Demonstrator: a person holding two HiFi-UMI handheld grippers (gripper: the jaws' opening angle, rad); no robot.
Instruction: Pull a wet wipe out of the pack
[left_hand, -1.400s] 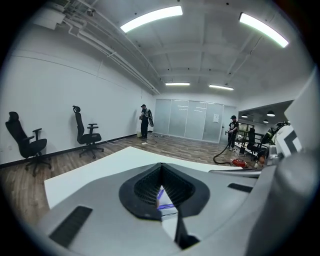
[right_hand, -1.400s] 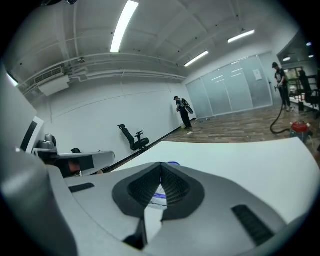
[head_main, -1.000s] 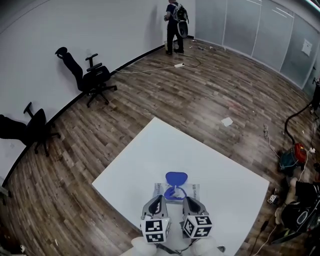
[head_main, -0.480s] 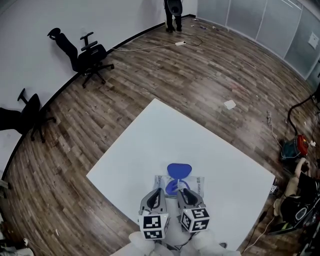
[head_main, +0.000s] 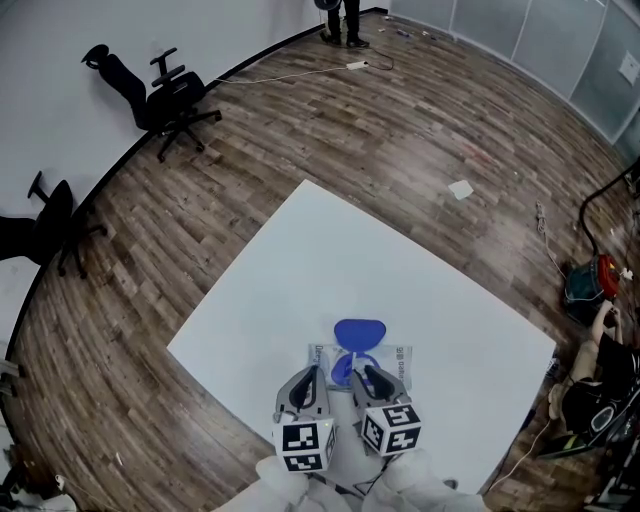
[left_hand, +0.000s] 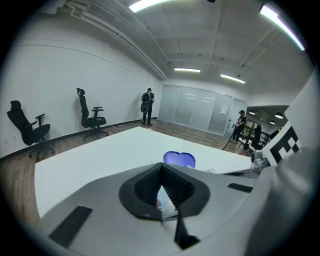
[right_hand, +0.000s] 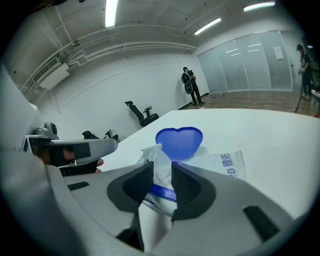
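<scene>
- One wide plank floor (head_main: 420, 130) runs all round, with cables and bags strewn along its right side.
- One big white bench (head_main: 330, 250) stands on it, set at an angle. Its top is bare except near the person's edge.
- Two black office chairs stand by the curved white wall. One (head_main: 165, 95) is tipped back and the other (head_main: 50, 225) is further along to the left.
- A person (left_hand: 147, 105) in dark clothes stands far off, facing that wall.
- The left gripper (left_hand: 160, 175) and right gripper (right_hand: 162, 175) are held side by side, low over the near edge of the bench. Each has its marker cube towards the person holding it.
- The pack (head_main: 395, 357) lies flat on the bench just in front of both grippers. It is pale, with blue print on its film.
- The left gripper's fingers (left_hand: 145, 187) are closed down to a sliver. A thin printed strip of the pack's near left edge sits in the gap between them.
- The pack's blue lid (head_main: 359, 333) is flipped open and lies back on the far side of the opening.
- The right gripper's fingers (right_hand: 187, 187) are pinched on the wet wipe (right_hand: 159, 156). It rises as a crumpled white tuft from the blue-rimmed opening, and its top pokes out above the fingers.
</scene>
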